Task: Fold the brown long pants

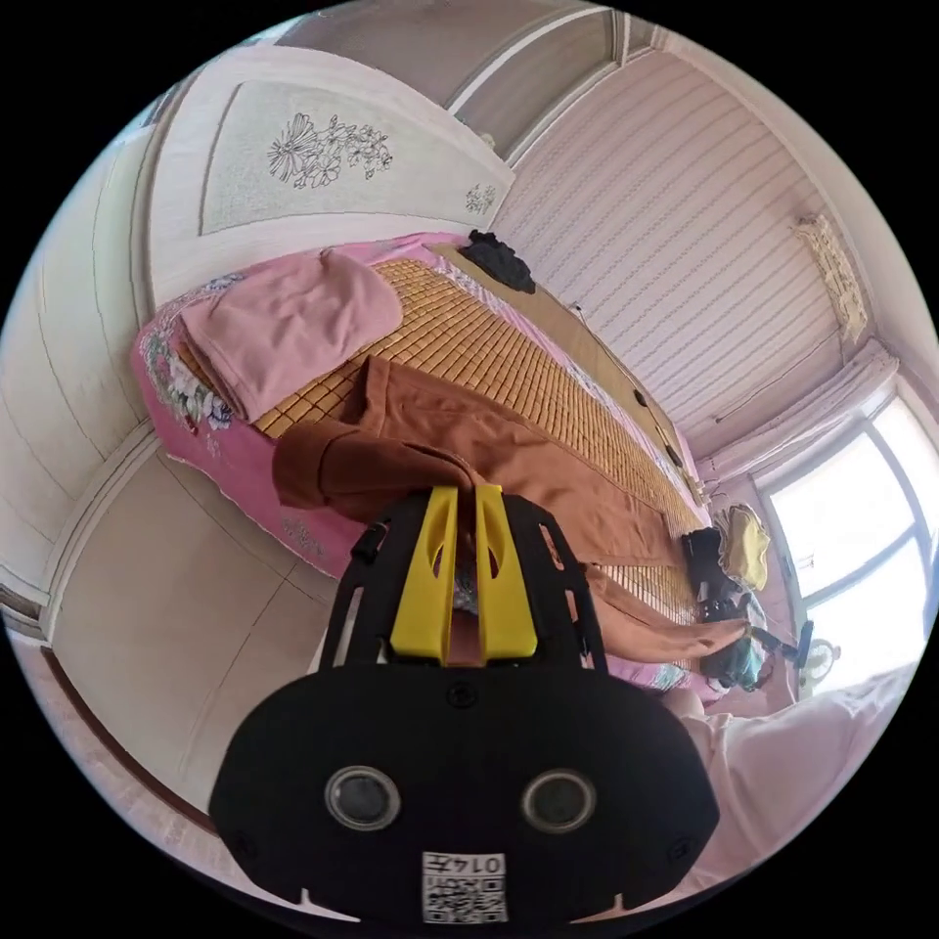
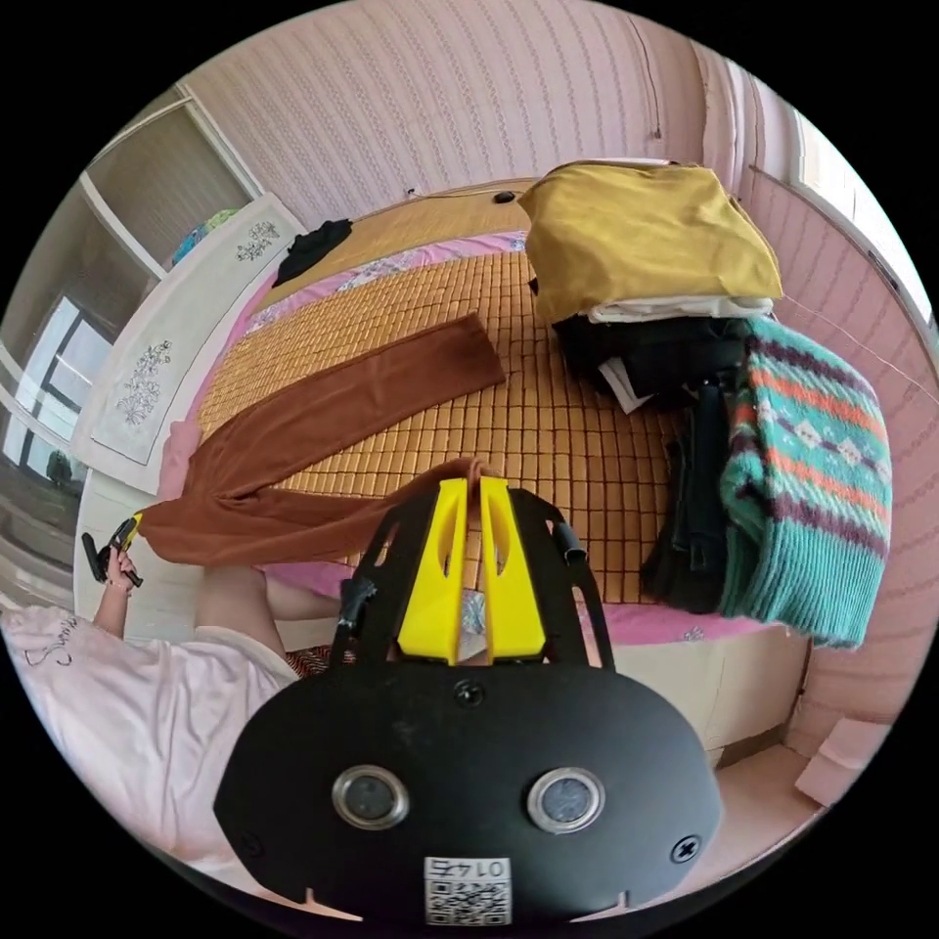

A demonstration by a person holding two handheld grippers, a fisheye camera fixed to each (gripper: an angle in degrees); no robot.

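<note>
Both yellow-jawed claws, the left claw (image 1: 466, 494) at the waist end and the right claw (image 2: 471, 486) at a leg cuff, clamp the brown long pants (image 2: 323, 421), which stretch across the woven bamboo bed mat (image 2: 548, 430) toward a far stack of folded clothes (image 2: 646, 245).

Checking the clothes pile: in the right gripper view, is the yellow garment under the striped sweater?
No, the yellow garment tops the pile, while the striped sweater drapes beside it.

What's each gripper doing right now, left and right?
Left gripper: closed on the waist end of the brown long pants.
Right gripper: closed on a leg end of the same pants.
</note>
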